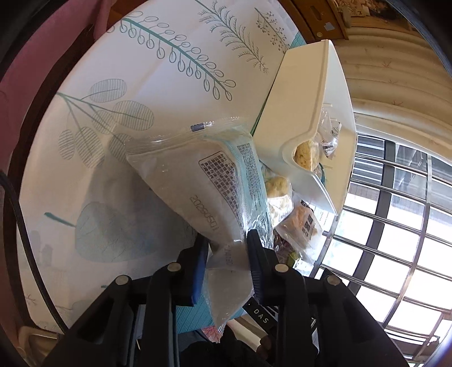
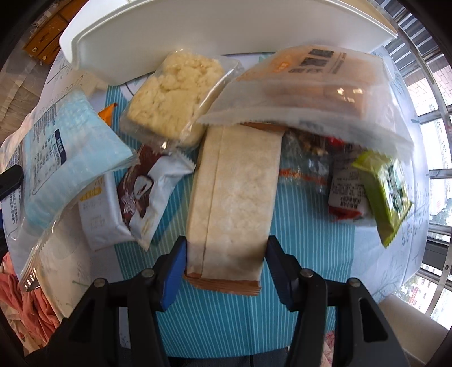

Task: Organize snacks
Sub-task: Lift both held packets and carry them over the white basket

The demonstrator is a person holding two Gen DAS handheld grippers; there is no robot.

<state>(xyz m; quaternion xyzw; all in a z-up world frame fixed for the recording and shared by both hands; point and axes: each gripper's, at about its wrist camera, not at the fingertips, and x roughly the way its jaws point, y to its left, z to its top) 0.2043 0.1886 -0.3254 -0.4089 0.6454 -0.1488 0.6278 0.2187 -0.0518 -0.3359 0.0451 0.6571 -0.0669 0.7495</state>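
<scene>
My left gripper (image 1: 227, 248) is shut on a clear snack bag with blue print (image 1: 209, 180) and holds it up off the table, left of the white bin (image 1: 288, 113). The same bag shows at the left of the right wrist view (image 2: 62, 158). My right gripper (image 2: 226, 254) has its jaws around the end of a long beige snack bar (image 2: 234, 197) that lies on the striped cloth; whether the pads press on it is unclear. A frosted pack of biscuits (image 2: 310, 90) overlaps the bar's far end.
The white bin (image 2: 226, 25) stands at the far side, with a few snacks inside in the left wrist view. Around the bar lie a pale crumbly cake pack (image 2: 172, 98), a brown-and-white pack (image 2: 147, 192), a green pack (image 2: 387, 192) and a red-and-white pack (image 2: 347, 197). A barred window is at the right.
</scene>
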